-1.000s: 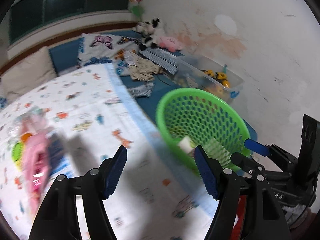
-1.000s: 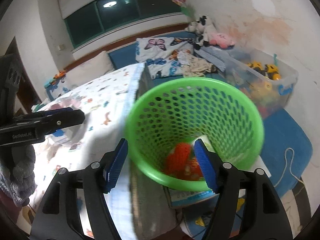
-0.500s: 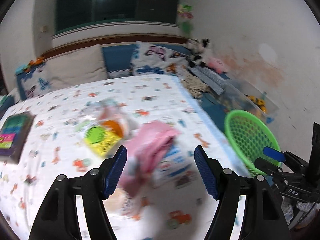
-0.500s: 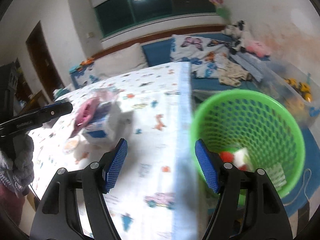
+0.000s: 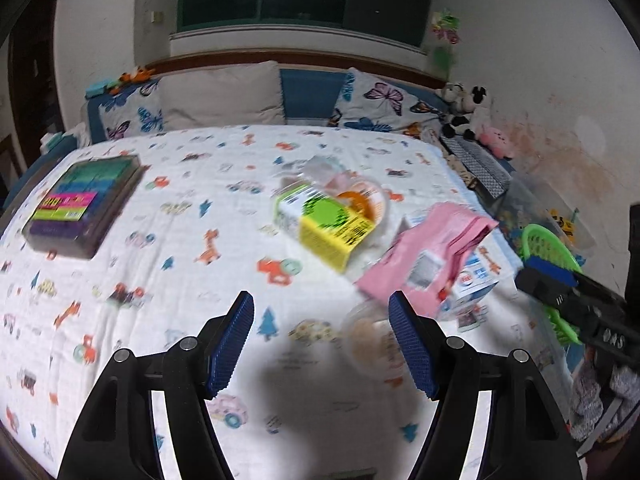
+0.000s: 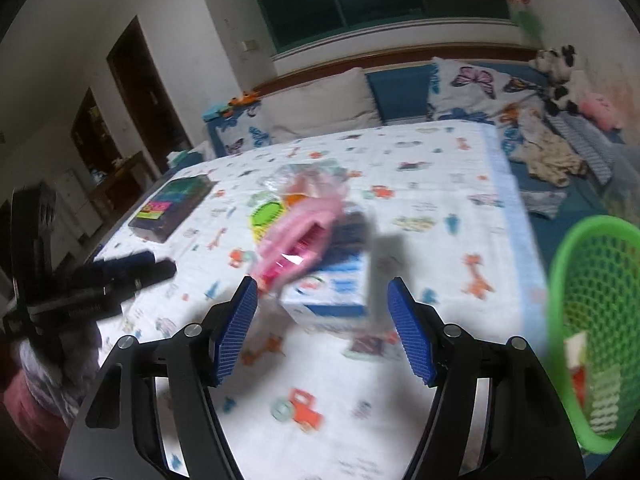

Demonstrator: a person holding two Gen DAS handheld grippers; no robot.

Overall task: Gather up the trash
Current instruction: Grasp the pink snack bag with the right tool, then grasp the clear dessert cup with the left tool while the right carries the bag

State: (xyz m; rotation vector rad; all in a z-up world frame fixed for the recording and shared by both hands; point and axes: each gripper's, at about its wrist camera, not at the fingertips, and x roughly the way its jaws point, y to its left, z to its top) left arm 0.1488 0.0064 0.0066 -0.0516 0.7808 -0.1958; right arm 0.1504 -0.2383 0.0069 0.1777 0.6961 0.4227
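Trash lies on the patterned bed sheet (image 5: 160,240): a pink packet (image 5: 428,260) (image 6: 296,240), a white and blue box (image 5: 472,284) (image 6: 332,288), a yellow-green carton (image 5: 324,224), and a round clear lid (image 5: 372,340). A green mesh basket (image 6: 588,320) (image 5: 548,248) with some trash in it stands off the bed's right edge. My left gripper (image 5: 320,344) is open and empty, just left of the lid. My right gripper (image 6: 320,328) is open and empty in front of the box.
A dark box of coloured items (image 5: 80,204) lies at the sheet's left. Pillows (image 5: 220,96) line the headboard. Clothes (image 6: 548,156), plush toys (image 5: 468,108) and a clear toy bin (image 5: 560,220) sit along the right wall.
Both grippers have swung left, away from the green basket and toward the trash on the bed. Both stay open and empty.
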